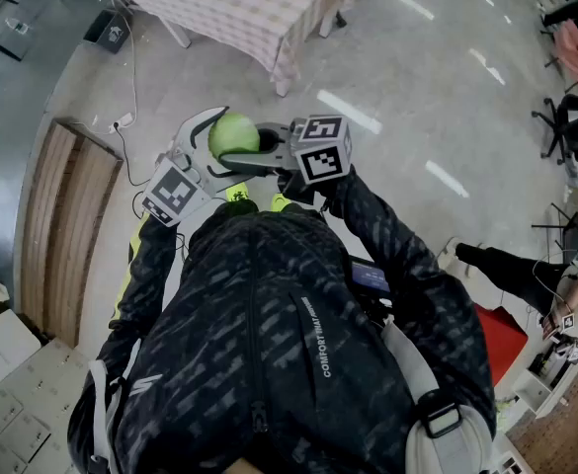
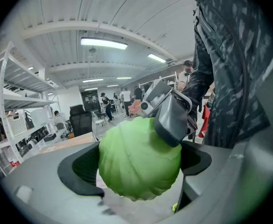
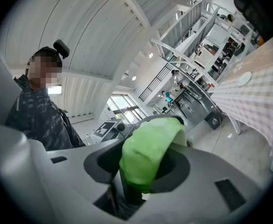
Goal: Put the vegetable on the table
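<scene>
One cabbage (image 1: 233, 134), upper middle of the head view: right claw (image 3: 143, 164) pinches its edge, left claw (image 2: 138, 171) gapes wide around it. Seems light, squashy; grip across the middle.

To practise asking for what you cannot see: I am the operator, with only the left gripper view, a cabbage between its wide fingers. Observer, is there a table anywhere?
Observer: Yes. The head view shows a cloth-covered table ahead of the person, across open floor.
Operator: Does anything actually hold the cabbage?
Observer: The right gripper does; its own view shows it clamped on the cabbage.
Operator: Is anything on the tabletop?
Observer: Yes, a white plate lies on it.
</scene>
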`<state>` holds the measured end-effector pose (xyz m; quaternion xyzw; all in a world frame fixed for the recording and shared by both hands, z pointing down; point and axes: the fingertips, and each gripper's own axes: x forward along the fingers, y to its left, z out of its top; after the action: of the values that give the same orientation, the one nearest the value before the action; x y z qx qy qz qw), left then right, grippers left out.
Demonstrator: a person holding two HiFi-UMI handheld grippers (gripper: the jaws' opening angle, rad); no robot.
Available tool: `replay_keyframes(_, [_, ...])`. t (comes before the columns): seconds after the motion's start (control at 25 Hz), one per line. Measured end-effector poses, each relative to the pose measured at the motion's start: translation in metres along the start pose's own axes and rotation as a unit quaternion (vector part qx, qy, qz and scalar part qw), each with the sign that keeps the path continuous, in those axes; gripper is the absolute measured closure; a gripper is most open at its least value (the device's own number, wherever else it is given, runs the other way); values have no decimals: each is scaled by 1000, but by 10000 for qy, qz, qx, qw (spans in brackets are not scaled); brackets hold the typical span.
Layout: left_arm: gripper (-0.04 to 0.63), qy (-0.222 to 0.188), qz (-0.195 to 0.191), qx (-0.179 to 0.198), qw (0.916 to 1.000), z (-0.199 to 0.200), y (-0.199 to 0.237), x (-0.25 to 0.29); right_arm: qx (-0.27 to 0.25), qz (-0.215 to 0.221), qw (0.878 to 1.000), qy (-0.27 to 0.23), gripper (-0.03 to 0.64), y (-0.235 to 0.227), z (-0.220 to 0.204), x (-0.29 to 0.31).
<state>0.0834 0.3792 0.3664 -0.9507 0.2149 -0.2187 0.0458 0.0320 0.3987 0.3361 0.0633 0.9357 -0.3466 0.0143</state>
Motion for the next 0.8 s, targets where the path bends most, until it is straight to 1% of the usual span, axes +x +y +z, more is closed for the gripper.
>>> replay_keyframes(0.4, [112,0,18,-80,10000,0,-6,4,57,30,9999,92,476,1,-6,-5])
replay_keyframes(0.6, [112,0,46,-77,10000,-1,-10,7,-32,47,9999,146,480,4,-10,-7])
replay_keyframes(0.8, [112,-3,109,-83,9999,-1,-4,5,-114,64,9997,216,480,1,-8,-4])
